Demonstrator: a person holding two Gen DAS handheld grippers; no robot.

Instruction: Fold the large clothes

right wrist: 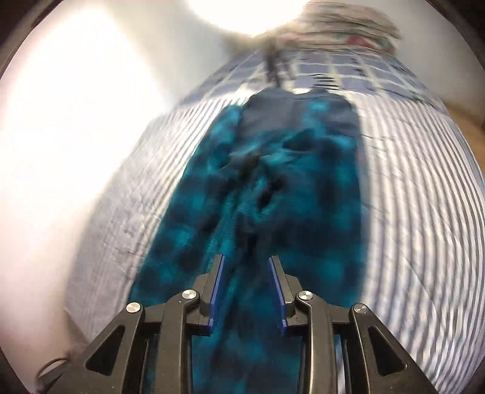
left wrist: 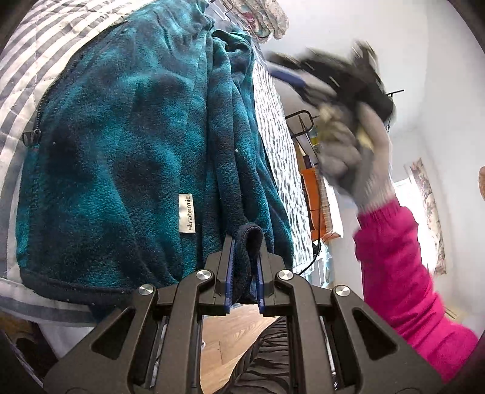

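left gripper [left wrist: 244,260] clamped on dark cuff [left wrist: 250,242] of teal fleece jacket [left wrist: 121,151] | jacket flat on striped bed [left wrist: 36,60] | right gripper [right wrist: 246,272] apart, empty above jacket | step: sleeve fold-in | next: lay cuff across jacket body

1 fleece jacket [left wrist: 115,151], 2 hand-held grippers [left wrist: 245,242], 1 striped quilt [left wrist: 36,54]

Fleece jacket [left wrist: 127,151] lies on the bed [left wrist: 39,60], a folded layer along its right side. Left tongs [left wrist: 245,254] at the near hem; pillow [left wrist: 266,15] beyond the jacket.
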